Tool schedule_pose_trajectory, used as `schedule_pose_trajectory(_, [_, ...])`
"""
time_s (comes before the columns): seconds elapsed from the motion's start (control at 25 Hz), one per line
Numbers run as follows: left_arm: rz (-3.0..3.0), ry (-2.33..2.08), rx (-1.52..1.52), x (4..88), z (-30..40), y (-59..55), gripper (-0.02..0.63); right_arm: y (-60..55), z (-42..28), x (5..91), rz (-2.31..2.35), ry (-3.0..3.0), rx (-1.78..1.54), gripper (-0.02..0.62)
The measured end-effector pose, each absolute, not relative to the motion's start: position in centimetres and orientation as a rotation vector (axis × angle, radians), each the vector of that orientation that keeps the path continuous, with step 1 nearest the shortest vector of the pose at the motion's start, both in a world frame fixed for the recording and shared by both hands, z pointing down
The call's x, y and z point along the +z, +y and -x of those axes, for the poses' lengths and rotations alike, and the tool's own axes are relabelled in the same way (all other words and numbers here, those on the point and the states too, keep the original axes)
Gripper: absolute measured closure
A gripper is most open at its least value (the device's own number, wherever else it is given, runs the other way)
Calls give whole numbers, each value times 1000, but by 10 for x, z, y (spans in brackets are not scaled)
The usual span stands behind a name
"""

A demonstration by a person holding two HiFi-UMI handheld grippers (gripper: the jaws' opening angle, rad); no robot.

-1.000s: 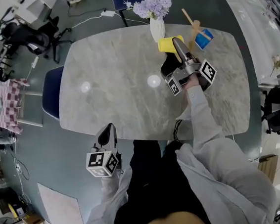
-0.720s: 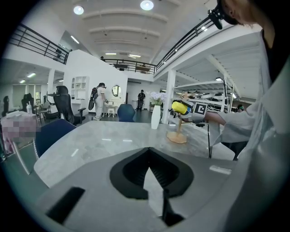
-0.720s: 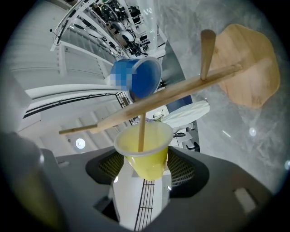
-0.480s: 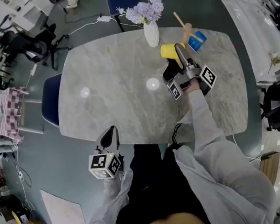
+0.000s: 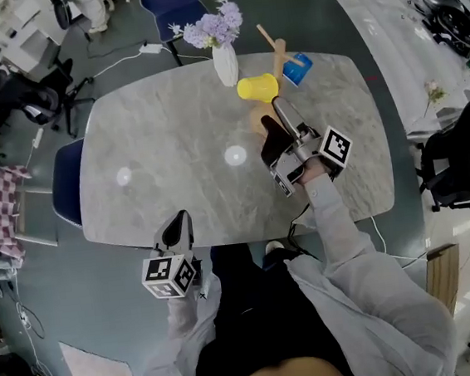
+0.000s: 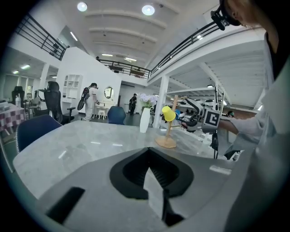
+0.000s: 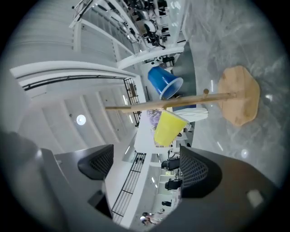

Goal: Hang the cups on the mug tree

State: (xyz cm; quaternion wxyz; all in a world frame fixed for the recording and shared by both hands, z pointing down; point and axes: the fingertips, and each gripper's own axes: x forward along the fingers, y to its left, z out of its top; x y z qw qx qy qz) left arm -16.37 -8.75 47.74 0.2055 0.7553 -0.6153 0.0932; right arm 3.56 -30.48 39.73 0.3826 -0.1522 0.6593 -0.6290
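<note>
The right gripper [image 7: 145,159] has drawn back from the yellow cup [image 7: 168,128] since a second ago, when its tip lay against the cup's side. The cup now sits clear beyond the jaws, which are opening wide with nothing between them.

Nearest the person, the left gripper [image 6: 149,158] hovers just off the near edge of the marble table [image 5: 172,148]. Its jaws are pressed together and empty, and it points across the tabletop. The left arm is bent and tucked close to the body. The right arm, in a pale grey sleeve [image 5: 339,222], reaches out over the table. Its gripper is rolled onto its side — in the right gripper view the mug tree [image 7: 213,96] lies across the picture, with its round wooden base [image 7: 239,95] at the right.

The yellow cup hangs on the tree with its long axis sticking out sideways from the pole, wide mouth end toward the pole and narrow bottom outward. The blue cup [image 7: 164,83] hangs on the opposite side, likewise with its wide end toward the pole. The pegs that carry them, and any handles, are hidden behind the cups. In the head view the right gripper covers part of the tree's base.

Farther off, to the tree's left, stands a white vase [image 5: 224,63] of lilac flowers [image 5: 212,28] — near the table's far edge.
</note>
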Motion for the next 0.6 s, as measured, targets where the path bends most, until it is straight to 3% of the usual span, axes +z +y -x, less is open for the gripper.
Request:
schedule_pose_trajectory(0.28, [-2268, -1592, 144, 462, 102, -113, 606, -232, -85, 388, 614, 2121, -1386, 190])
schedule_pose_trajectory(0.6, [-2394, -1459, 37, 440, 39, -137, 606, -182, -142, 400, 1177, 2694, -833, 235])
